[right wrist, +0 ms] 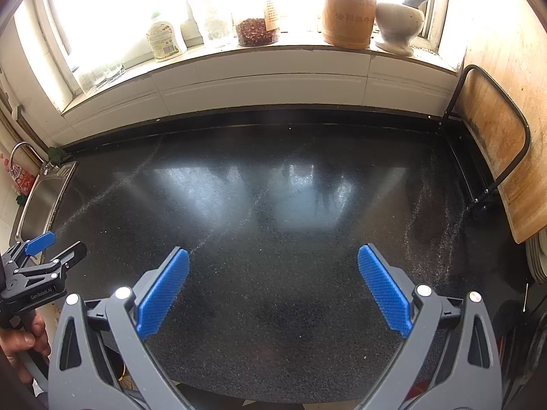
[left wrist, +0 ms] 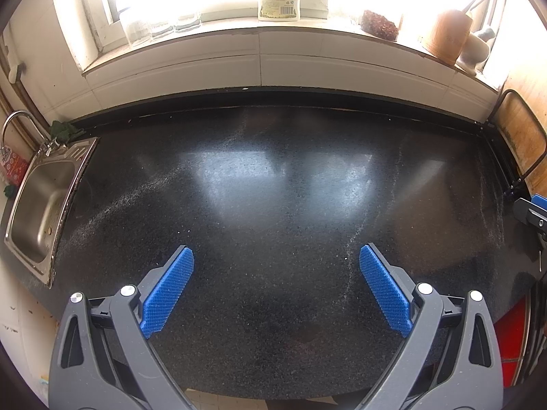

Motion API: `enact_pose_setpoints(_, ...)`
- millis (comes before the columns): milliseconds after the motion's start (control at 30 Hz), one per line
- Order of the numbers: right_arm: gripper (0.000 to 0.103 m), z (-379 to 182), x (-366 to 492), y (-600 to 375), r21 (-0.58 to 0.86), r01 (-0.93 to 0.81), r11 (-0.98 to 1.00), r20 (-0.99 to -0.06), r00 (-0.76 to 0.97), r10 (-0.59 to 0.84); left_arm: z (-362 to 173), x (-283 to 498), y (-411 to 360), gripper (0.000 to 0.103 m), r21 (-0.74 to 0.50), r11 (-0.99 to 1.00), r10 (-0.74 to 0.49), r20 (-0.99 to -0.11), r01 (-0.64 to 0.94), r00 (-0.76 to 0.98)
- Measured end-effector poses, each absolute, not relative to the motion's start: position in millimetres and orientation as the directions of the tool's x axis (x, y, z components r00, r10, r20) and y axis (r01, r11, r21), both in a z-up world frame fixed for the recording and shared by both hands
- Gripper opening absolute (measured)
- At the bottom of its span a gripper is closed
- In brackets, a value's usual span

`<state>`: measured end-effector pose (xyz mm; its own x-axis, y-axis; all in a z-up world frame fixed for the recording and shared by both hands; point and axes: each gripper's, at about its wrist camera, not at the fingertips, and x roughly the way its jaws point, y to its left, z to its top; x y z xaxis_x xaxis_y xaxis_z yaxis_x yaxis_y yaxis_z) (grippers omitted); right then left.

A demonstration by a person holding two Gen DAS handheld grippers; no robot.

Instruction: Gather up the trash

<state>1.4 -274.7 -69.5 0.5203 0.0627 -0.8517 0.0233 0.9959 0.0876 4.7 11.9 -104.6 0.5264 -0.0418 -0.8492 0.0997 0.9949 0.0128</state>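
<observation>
My left gripper (left wrist: 276, 256) is open and empty, held above the black speckled countertop (left wrist: 273, 177). My right gripper (right wrist: 273, 258) is open and empty above the same countertop (right wrist: 273, 205). The left gripper also shows at the left edge of the right wrist view (right wrist: 61, 246), open. A part of the right gripper shows at the right edge of the left wrist view (left wrist: 533, 208). I see no piece of trash on the countertop in either view. Only faint white dust streaks (left wrist: 355, 235) lie on it.
A steel sink (left wrist: 44, 198) with a tap sits at the left. A wooden cutting board in a black rack (right wrist: 492, 143) leans at the right. The windowsill holds a bottle (left wrist: 279, 1), a jar of dried chillies (right wrist: 256, 30), a bamboo holder (right wrist: 348, 10) and a mortar (right wrist: 398, 24).
</observation>
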Motion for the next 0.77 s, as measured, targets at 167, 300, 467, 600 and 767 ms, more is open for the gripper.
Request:
enact_pose_setpoints(167,0.096,-69.9,1.7,-275.4,0.084,0.025,0.996,-0.853,0.519,0.059,-104.2,5.8,11.8,0.095,0.018,0.995,-0.035,-0.848,0.096,0.529)
enact_pose_setpoints(300,0.096,-70.7,1.0,-276.8,0.086,0.032,0.996,-0.853,0.518,0.057,-104.7,6.3,12.5,0.095,0.04,0.995,-0.017,-0.844,0.096,0.535)
enact_pose_setpoints(467,0.096,-73.4,3.3,-279.5,0.088,0.038,0.995,-0.856,0.515,0.056,-106.0,8.2,10.5,0.095,0.046,0.994,-0.015,-0.841,0.1,0.54)
enact_pose_setpoints(600,0.096,-80.1,6.3,-283.8,0.084,0.041,0.996,-0.859,0.509,0.051,-110.2,11.8,10.1,0.096,0.036,0.994,-0.024,-0.843,0.1,0.537)
enact_pose_setpoints(767,0.096,-105.3,13.4,-296.1,0.061,0.046,0.997,-0.85,0.525,0.028,-137.1,22.6,14.3,0.096,0.062,0.993,-0.005,-0.837,0.104,0.547)
